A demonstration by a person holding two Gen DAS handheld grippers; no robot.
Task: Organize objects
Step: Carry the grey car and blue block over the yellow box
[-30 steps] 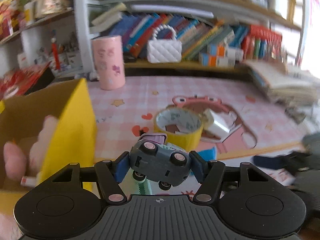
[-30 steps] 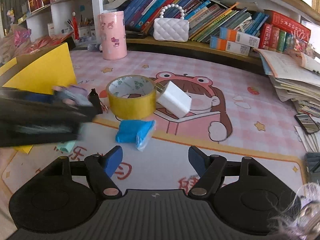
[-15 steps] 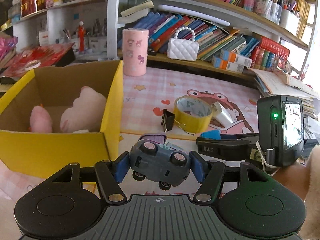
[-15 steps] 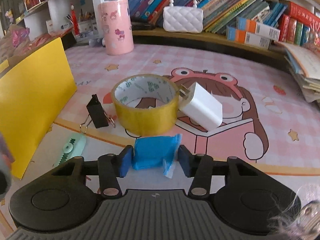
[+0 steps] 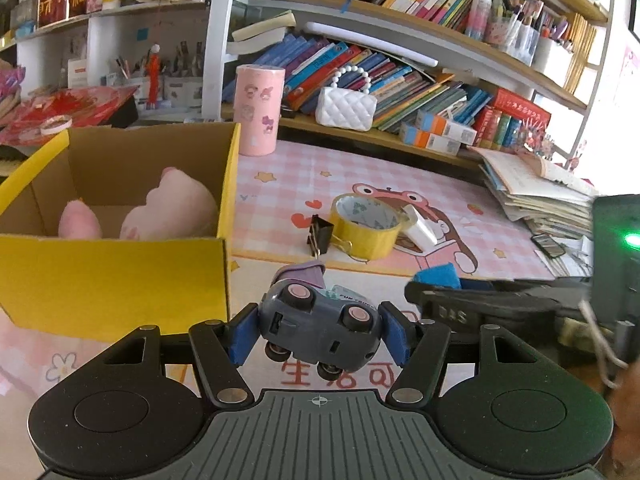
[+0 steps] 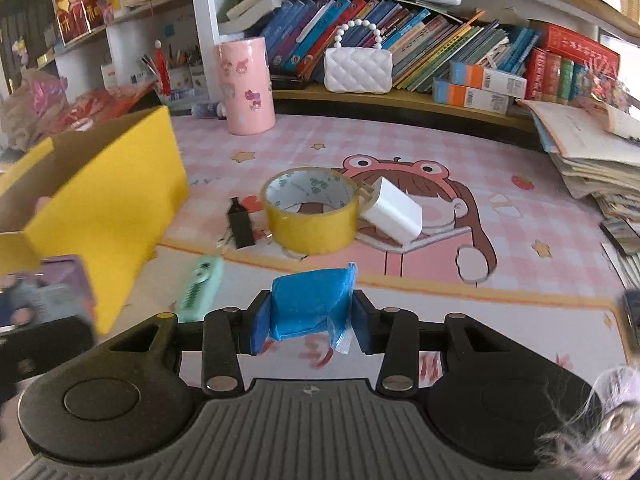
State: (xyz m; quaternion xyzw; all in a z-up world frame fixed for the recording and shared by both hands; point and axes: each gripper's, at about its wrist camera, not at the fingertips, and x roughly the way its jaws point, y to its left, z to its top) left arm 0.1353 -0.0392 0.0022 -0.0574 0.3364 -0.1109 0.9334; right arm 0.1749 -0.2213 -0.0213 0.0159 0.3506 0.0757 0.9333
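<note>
My left gripper (image 5: 319, 334) is shut on a grey-blue toy car (image 5: 312, 318), held on its side above the mat, just right of the yellow cardboard box (image 5: 120, 276). A pink plush toy (image 5: 172, 208) lies inside the box. My right gripper (image 6: 312, 328) has its jaws closing, and both pads press a blue plastic-wrapped packet (image 6: 310, 300), which hangs a little above the mat. In the left wrist view the right gripper (image 5: 440, 294) shows at the right with the blue packet (image 5: 436, 274) in it.
On the pink mat lie a yellow tape roll (image 6: 312, 216), a white charger (image 6: 394, 214), a black binder clip (image 6: 240, 224) and a mint-green clip (image 6: 200, 288). A pink cylinder (image 6: 246, 86), a white purse (image 6: 358, 70), book shelves and stacked papers (image 6: 596, 156) line the back and right.
My right gripper went from open to closed on the blue packet and lifted it off the mat. My left gripper carried the toy car sideways, so the box's inside has come into view.
</note>
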